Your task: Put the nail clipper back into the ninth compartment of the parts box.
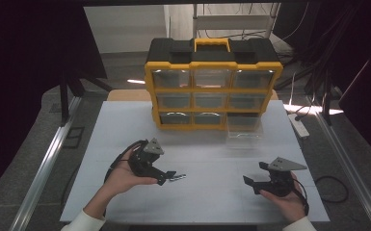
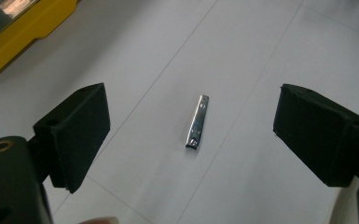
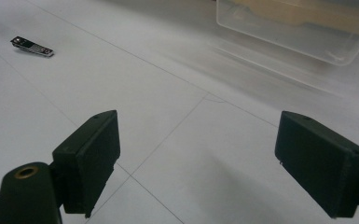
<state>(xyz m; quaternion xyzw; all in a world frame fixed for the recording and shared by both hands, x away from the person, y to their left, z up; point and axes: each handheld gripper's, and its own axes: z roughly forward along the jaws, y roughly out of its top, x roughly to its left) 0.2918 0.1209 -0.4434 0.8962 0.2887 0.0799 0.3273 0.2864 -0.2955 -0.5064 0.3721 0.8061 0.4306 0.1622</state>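
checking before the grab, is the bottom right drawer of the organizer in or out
Out: the clear drawer sits forward of the yellow organizer on the table; the other drawers sit flush.

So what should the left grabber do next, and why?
Probably ease the left gripper forward and down around the nail clipper. Its jaws stand wide open, and the clipper lies flat on the table between and just beyond them, untouched.

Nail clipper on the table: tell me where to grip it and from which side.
Grip the nail clipper across its narrow width near mid-length, coming straight down with the open left gripper. It lies flat on the white table, long and thin, so its long edges are probably the only faces the fingers can close on.
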